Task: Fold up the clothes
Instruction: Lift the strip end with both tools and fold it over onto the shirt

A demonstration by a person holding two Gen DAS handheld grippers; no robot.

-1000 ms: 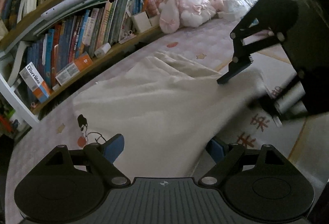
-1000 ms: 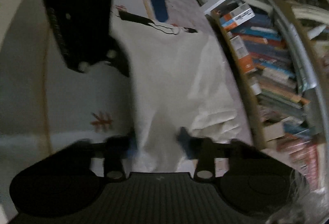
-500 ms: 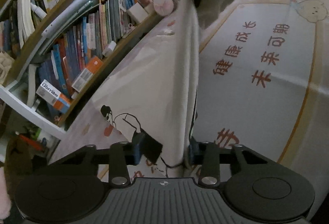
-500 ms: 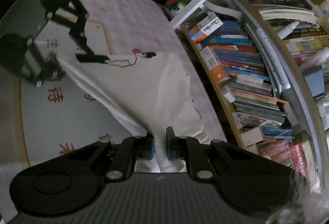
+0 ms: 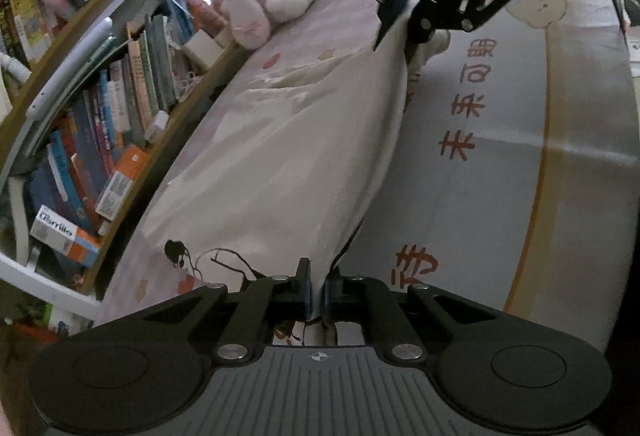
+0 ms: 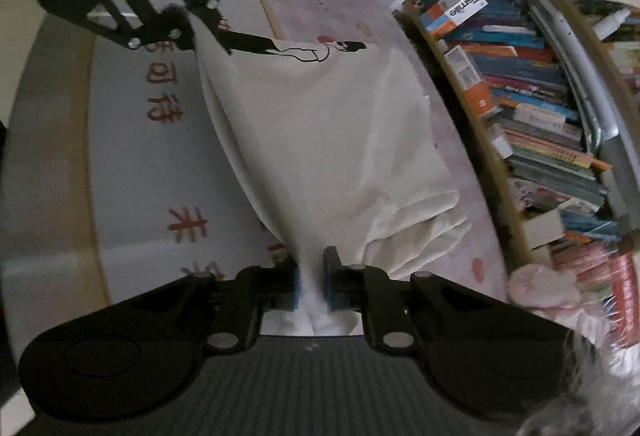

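Left gripper (image 5: pixel 316 294) clamped tight on one end of the cream garment (image 5: pixel 288 156), jaws having just been closing with the fabric pinched between the blue pads. Right gripper (image 6: pixel 311 286) likewise shut on the opposite end, cloth bunched up between its pads. From the left wrist view, right gripper far ahead at the top, fabric edge stretched in a taut line straight between the two. Looks lifted along that edge, rest of the cloth draping away to the bookshelf side and resting on the pink mat (image 5: pixel 320 24). Black line-drawing print (image 6: pixel 320 50) close to the left gripper's end; loose crumpled bit of fabric just right of the right gripper.

Beyond the cloth: low bookshelf (image 5: pixel 100 108) crammed with books, pink plush toy (image 5: pixel 272 0) further along, pale floor mat with red characters (image 5: pixel 464 116) on the other side.

Progress-wise: early days, probably. Both ends grabbed and one edge pulled straight, so ready for a fold, but no neat fold visible yet. Still to do: carrying the held edge over onto the far side, flattening, likely another fold or two.
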